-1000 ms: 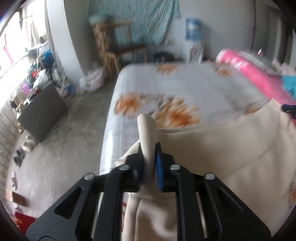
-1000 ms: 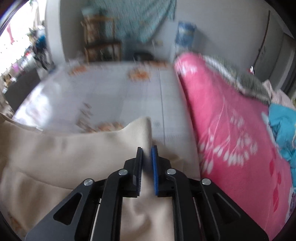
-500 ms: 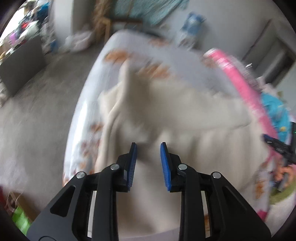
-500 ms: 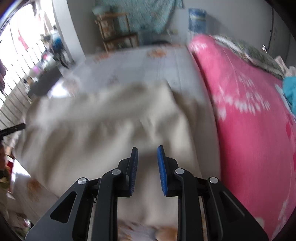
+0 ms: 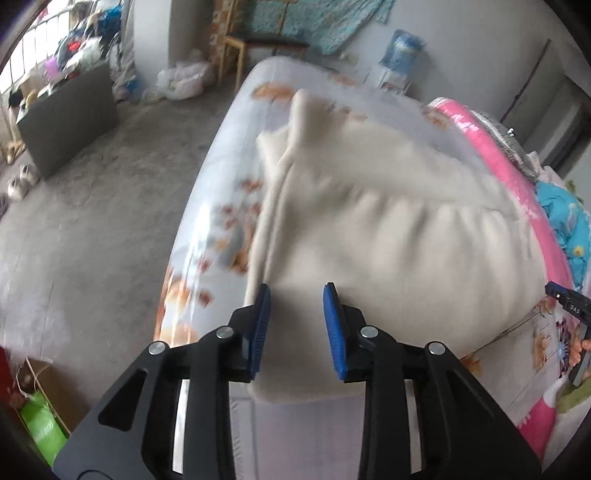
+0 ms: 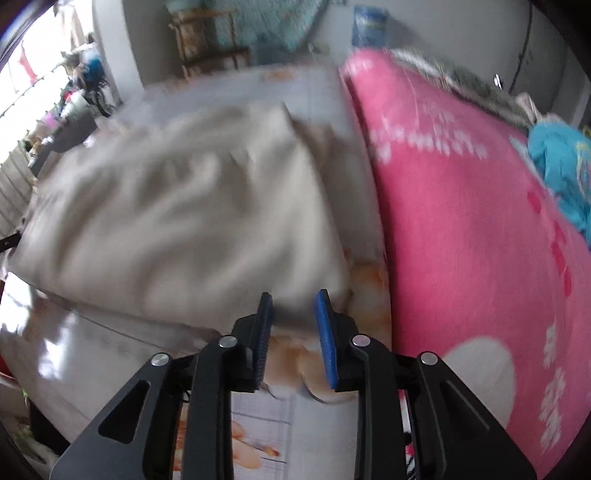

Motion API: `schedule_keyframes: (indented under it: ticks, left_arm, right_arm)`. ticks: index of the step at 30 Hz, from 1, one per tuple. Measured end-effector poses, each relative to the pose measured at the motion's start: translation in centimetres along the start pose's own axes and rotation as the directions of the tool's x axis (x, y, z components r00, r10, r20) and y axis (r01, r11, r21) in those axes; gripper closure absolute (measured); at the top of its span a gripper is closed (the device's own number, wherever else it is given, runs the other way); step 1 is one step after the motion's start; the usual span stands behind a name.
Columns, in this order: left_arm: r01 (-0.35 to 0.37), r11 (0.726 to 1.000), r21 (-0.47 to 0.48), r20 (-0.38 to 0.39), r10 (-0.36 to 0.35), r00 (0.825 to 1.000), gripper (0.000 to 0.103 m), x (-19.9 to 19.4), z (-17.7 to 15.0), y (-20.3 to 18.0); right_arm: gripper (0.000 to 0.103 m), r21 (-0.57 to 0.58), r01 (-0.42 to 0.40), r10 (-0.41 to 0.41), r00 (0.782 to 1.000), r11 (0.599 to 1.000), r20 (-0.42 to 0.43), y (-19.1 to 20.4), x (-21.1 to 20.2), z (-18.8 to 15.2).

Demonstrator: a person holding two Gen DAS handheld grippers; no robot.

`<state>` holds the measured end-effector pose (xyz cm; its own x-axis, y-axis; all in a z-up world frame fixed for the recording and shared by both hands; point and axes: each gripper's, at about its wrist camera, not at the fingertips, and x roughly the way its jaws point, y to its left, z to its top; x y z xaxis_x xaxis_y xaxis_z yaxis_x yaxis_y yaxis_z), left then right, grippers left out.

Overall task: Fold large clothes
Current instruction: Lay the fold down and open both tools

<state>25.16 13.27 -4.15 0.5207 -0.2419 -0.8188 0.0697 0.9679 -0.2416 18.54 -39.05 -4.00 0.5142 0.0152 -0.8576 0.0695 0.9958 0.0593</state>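
So the big cream fleece garment (image 5: 388, 221) is lying folded over on the bed (image 5: 229, 155), filling the middle of both views. The bed has a pale grey sheet with orange flower prints, kinda glossy near the lower left edge in the left wrist view. A bright pink blanket with white pattern (image 6: 480, 229) runs along the right side of the frame in the right wrist view, touching the garment's edge, with a turquoise cloth (image 6: 557, 166) bunched at the far right.

Left claw (image 5: 297, 325) has its blue pads spread and opening, hanging over the garment's near edge at bottom centre, nothing pinched. Right claw (image 6: 293, 326) same deal: pads apart and opening, over the garment's near corner and the sheet, gripping nothing.

Room stuff: bare grey concrete floor (image 5: 92, 221) on the left, a dark grey cabinet (image 5: 70, 122) upper left, a wooden chair (image 5: 255, 48) at top centre against a teal patterned hanging cloth (image 5: 317, 22), and a blue water jug (image 5: 404, 51) upper right. Everything's a bit motion-blurred.
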Motion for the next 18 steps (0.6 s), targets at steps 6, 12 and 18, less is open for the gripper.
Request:
schedule_keyframes:
  ticks: [6,12,18]
  left_arm:
    - [-0.021,1.0,-0.014,0.113,0.023,0.993,0.065,-5.8,-0.8,-0.6]
    - [-0.02,0.998,0.065,0.191,0.007,0.982,0.017,-10.6,-4.1,-6.3]
    - [-0.08,0.993,0.09,0.228,0.057,0.972,0.009,-12.7,-6.0,-11.8]
  right_arm:
    - [0.068,0.063,0.002,-0.006,0.998,0.998,0.069,1.5,-4.7,-0.8]
    - [0.034,0.004,-0.061,0.06,0.982,0.998,0.177,7.9,-8.9,-3.8]
    - [0.011,-0.037,-0.05,0.059,0.953,0.998,0.297,14.2,-12.9,-5.9]
